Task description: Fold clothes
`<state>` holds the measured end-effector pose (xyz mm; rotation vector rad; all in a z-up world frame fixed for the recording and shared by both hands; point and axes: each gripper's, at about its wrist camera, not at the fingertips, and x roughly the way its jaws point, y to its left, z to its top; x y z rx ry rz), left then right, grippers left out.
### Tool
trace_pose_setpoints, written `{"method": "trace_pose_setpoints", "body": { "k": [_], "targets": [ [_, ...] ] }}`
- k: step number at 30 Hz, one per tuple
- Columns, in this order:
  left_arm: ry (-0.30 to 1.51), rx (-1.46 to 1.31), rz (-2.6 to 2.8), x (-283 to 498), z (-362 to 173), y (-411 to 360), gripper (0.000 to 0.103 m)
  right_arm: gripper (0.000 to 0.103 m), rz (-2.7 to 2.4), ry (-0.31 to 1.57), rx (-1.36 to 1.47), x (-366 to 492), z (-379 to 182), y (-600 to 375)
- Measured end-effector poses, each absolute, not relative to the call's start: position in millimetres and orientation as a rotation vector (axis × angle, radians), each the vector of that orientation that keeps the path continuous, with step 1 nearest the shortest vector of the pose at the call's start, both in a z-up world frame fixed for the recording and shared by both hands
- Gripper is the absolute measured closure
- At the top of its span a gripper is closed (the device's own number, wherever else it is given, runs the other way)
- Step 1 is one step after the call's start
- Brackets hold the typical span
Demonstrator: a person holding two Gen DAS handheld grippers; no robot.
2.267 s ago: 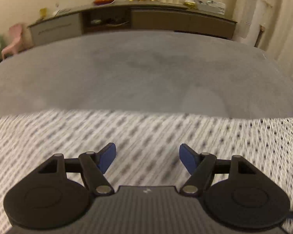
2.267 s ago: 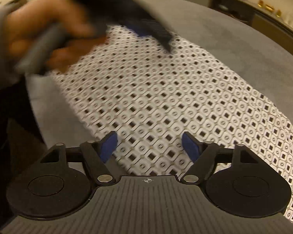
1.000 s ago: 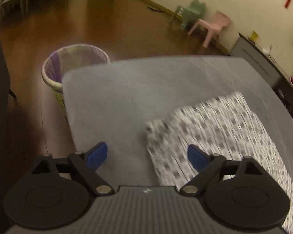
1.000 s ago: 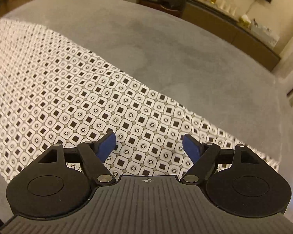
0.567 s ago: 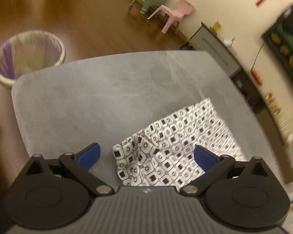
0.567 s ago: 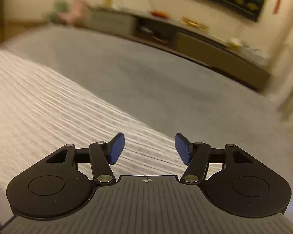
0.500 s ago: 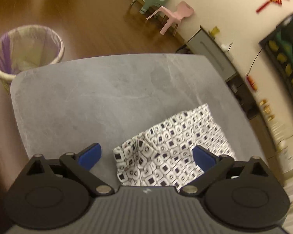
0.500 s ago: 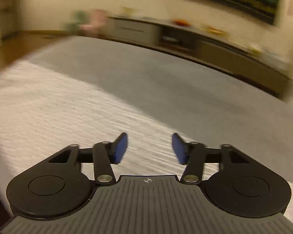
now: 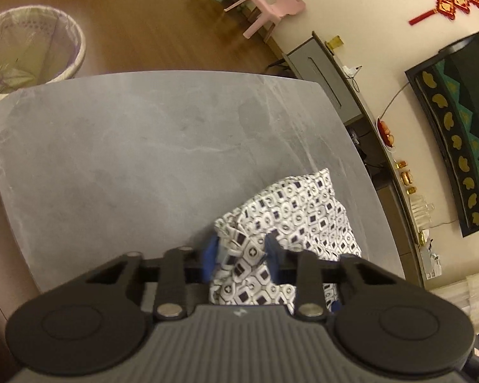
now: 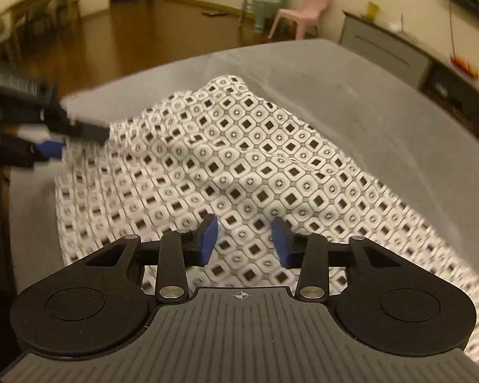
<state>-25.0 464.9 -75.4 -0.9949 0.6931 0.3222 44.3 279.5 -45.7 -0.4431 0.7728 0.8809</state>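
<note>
A white garment with a dark square-and-ring pattern [image 10: 249, 156] lies on the grey table [image 9: 127, 146]. In the left wrist view my left gripper [image 9: 241, 252] has its blue fingers closed in on a bunched corner of the garment [image 9: 290, 210]. The right wrist view shows the left gripper [image 10: 79, 140] at the garment's far left corner, which is lifted a little. My right gripper [image 10: 244, 239] hovers over the garment's near part, its jaws partly open with nothing between them.
A lined waste basket [image 9: 25, 51] stands on the wooden floor past the table's left edge. Small pink and green chairs [image 10: 290, 9] and a low cabinet [image 10: 383, 51] stand by the far wall. The table edge [image 10: 32, 217] runs close on the left.
My left gripper has closed its wide-open jaws onto the garment's corner. My right gripper has swung left so that it faces the garment and the left gripper.
</note>
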Motion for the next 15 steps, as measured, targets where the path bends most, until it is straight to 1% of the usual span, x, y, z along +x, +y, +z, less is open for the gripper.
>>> {"method": "trace_pose_setpoints", "body": {
  "k": [1, 2, 3, 4, 5, 6, 7, 9, 11, 12, 14, 15],
  "targets": [
    [0.700, -0.978, 0.330, -24.8, -75.3, 464.0, 0.085, 0.062, 0.890, 0.784, -0.423, 45.2, -46.0, 277.8],
    [0.706, -0.959, 0.335, -24.5, -74.7, 462.9, 0.089, 0.060, 0.895, 0.785, -0.411, 45.8, -46.7, 275.9],
    [0.697, -0.923, 0.314, -23.4, -70.1, 458.5, 0.090, 0.056, 0.895, 0.777, -0.407, 46.8, -47.8, 273.9],
    [0.687, -0.885, 0.293, -22.1, -65.3, 453.7, 0.091, 0.054, 0.894, 0.781, -0.396, 49.5, -48.2, 272.1],
    [0.673, -0.807, 0.278, -20.0, -57.4, 443.3, 0.091, 0.055, 0.890, 0.788, -0.380, 52.7, -47.2, 269.4],
    [0.664, -0.694, 0.265, -17.0, -47.8, 425.1, 0.091, 0.061, 0.880, 0.800, -0.355, 56.6, -44.0, 265.4],
    [0.654, -0.581, 0.252, -13.9, -38.2, 406.9, 0.091, 0.071, 0.856, 0.806, -0.321, 62.0, -41.5, 261.3],
    [0.616, -0.347, 0.201, -9.4, -21.5, 363.3, 0.091, 0.071, 0.769, 0.799, -0.239, 76.7, -37.9, 250.9],
    [0.572, -0.106, 0.120, -8.6, -14.2, 307.9, 0.091, 0.072, 0.707, 0.795, -0.256, 87.7, -34.9, 235.1],
    [0.566, -0.009, 0.077, -8.4, -15.5, 282.3, 0.091, 0.070, 0.710, 0.807, -0.297, 92.7, -38.2, 231.5],
    [0.573, 0.096, 0.005, -9.3, -21.4, 244.5, 0.091, 0.068, 0.758, 0.811, -0.358, 99.2, -43.0, 222.9],
    [0.577, 0.135, -0.026, -10.2, -24.1, 228.2, 0.092, 0.069, 0.769, 0.830, -0.331, 105.3, -42.9, 213.5]
  ]
}}
